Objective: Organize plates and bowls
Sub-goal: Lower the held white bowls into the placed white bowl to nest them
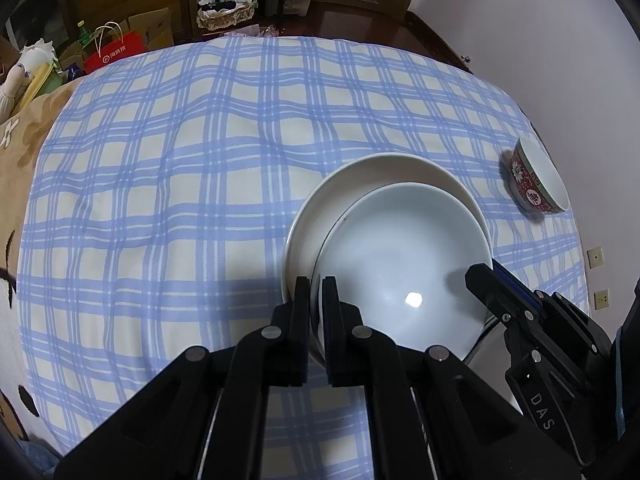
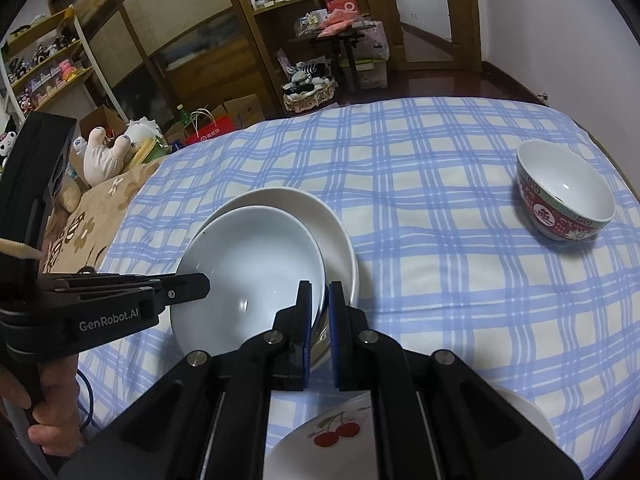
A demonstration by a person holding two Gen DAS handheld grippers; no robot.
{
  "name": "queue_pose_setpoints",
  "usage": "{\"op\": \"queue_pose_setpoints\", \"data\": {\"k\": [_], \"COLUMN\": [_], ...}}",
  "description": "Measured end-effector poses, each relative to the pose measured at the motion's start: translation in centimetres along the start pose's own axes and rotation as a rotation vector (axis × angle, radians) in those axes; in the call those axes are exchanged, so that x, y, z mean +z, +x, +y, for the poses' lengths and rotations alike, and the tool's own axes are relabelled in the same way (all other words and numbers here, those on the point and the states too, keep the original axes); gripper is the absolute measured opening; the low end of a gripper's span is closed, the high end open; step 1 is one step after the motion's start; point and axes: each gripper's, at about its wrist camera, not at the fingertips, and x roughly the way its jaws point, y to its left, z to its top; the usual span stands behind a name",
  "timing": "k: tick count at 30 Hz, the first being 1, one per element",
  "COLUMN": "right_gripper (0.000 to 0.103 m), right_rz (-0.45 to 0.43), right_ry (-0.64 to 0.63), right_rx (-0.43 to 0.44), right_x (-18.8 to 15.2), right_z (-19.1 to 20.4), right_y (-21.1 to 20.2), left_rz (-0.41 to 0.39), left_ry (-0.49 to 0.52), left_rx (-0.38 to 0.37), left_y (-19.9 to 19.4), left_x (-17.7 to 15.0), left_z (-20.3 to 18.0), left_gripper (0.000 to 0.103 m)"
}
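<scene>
We held the pale blue plate (image 1: pixel 400 256) by opposite rims, left gripper (image 1: pixel 317 304) and right gripper (image 2: pixel 320 312) each clamped narrow on its edge, to settle it level onto the white plate (image 1: pixel 340 184). The red patterned bowl (image 2: pixel 564 192) stood well apart on the checked cloth (image 1: pixel 160 160).

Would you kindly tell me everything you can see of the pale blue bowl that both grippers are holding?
The pale blue bowl is round, shallow and plain, glossy like glazed ceramic, with a thin dark rim line and nothing in it. It sits off-centre and slightly tilted in the larger white plate on the checked cloth. The left gripper is shut on its rim on one side, the right gripper on the opposite side.
</scene>
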Motion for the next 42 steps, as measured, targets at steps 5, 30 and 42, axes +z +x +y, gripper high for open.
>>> {"op": "queue_pose_setpoints", "data": {"k": [5, 30, 42], "right_gripper": [0.009, 0.009, 0.009], "right_rz": [0.002, 0.022, 0.03], "right_ry": [0.001, 0.01, 0.038], "right_rx": [0.002, -0.005, 0.012], "right_x": [0.02, 0.01, -0.06], "right_z": [0.01, 0.07, -0.36], "right_y": [-0.02, 0.18, 0.13], "left_rz": [-0.002, 0.029, 0.028], "left_ry": [0.006, 0.058, 0.101], "left_rx": [0.006, 0.028, 0.044], "left_y": [0.1, 0.22, -0.17], "left_x": [0.03, -0.08, -0.38], "left_z": [-0.05, -0.26, -0.76], "left_gripper": [0.006, 0.009, 0.012]}}
